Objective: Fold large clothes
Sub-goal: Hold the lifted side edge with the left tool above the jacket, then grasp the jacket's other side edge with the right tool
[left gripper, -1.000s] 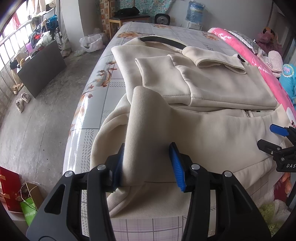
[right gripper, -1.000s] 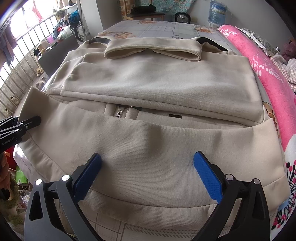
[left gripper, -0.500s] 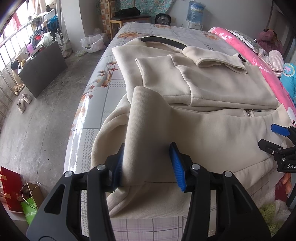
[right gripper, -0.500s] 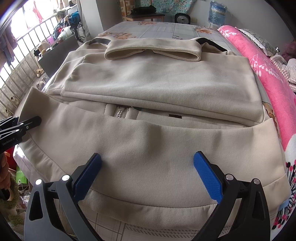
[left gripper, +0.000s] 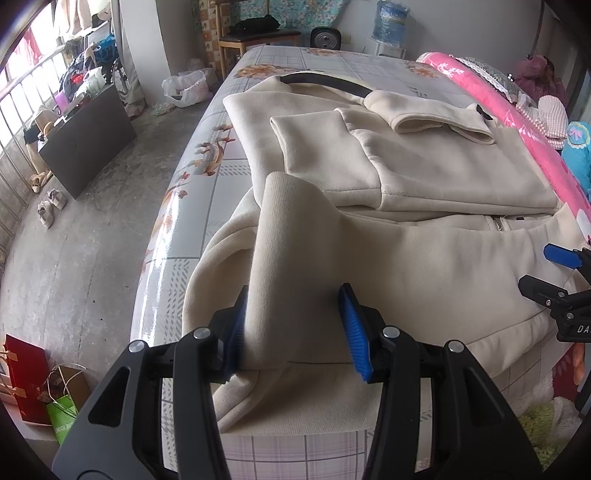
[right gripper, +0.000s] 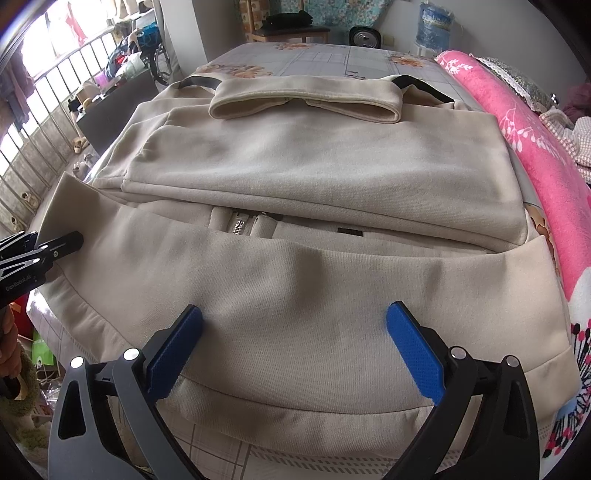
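Bed (left gripper: 207, 206) carries cream jacket (right gripper: 314, 177), sleeves folded in. Left gripper (left gripper: 291, 325) pinches hem ridge at 6 o'clock for folding; right gripper (right gripper: 295, 347) wide, empty.

Daylight from left windows, sharp focus, fisheye-bent edges, dark corners

A pink blanket (right gripper: 546, 155) runs down the right; a water bottle (left gripper: 389, 18) stands at top; shoes (left gripper: 50, 206) sit at left.
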### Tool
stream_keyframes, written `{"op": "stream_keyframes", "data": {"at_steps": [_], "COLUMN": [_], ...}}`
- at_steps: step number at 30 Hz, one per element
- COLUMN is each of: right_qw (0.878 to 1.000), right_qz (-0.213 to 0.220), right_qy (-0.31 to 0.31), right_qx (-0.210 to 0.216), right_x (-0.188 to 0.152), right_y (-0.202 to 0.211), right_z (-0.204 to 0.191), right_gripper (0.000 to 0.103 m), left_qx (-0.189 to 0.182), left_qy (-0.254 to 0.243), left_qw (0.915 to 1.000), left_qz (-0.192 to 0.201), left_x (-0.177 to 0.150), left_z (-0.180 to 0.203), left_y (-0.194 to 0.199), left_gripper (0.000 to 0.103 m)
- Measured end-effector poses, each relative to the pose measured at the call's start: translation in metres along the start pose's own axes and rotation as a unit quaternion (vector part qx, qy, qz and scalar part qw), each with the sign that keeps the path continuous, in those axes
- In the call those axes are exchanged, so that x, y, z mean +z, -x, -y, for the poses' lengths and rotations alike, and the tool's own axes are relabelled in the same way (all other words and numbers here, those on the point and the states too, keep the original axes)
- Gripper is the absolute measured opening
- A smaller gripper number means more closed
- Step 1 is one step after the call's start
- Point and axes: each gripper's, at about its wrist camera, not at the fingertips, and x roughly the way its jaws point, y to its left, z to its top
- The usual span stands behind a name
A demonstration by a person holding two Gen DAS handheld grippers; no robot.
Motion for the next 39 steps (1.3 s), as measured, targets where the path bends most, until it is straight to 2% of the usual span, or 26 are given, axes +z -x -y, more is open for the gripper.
{"op": "stream_keyframes", "data": {"at_steps": [4,6,10,14,19,21,25,31,35,39], "right_qw": [0.999,0.999,0.996,0.993,0.990,0.988,0.985,0.984,0.985,0.987], "right_qz": [-0.001,0.015,0.056,0.079,0.081,0.080,0.085,0.084,0.075,0.053], "right_qy": [-0.029,-0.046,-0.072,-0.082,-0.104,-0.124,-0.151,-0.149,-0.143,-0.140], "right_qx": [0.019,0.018,-0.005,-0.029,-0.048,-0.042,-0.001,0.040,0.058,0.063], "right_x": [0.001,0.001,-0.007,-0.019,-0.038,-0.039,-0.031,-0.010,0.002,0.000], "right_y": [0.007,0.016,0.043,0.070,0.084,0.084,0.080,0.064,0.050,0.037], "right_z": [0.012,0.022,0.049,0.082,0.129,0.146,0.167,0.178,0.180,0.181], "right_gripper": [0.097,0.097,0.097,0.097,0.096,0.090,0.077,0.055,0.049,0.046], "left_qx": [0.005,0.008,0.015,0.021,0.023,0.028,0.034,0.039,0.041,0.042], "left_qy": [-0.003,-0.005,-0.009,-0.016,-0.014,-0.015,-0.015,-0.006,-0.004,-0.004], "left_qw": [1.0000,1.0000,0.9998,0.9996,0.9996,0.9995,0.9993,0.9992,0.9992,0.9991], "left_qz": [0.000,0.000,0.001,0.002,-0.002,-0.004,-0.004,-0.002,-0.001,0.001], "left_x": [0.000,0.000,-0.001,-0.001,0.000,0.000,0.000,-0.001,-0.001,-0.001], "left_z": [0.002,0.003,0.006,0.007,0.007,0.009,0.010,0.011,0.011,0.011], "left_y": [0.001,0.001,0.002,0.003,0.003,0.003,0.003,0.004,0.004,0.004], "left_gripper": [0.046,0.046,0.046,0.046,0.046,0.046,0.046,0.046,0.046,0.046]}}
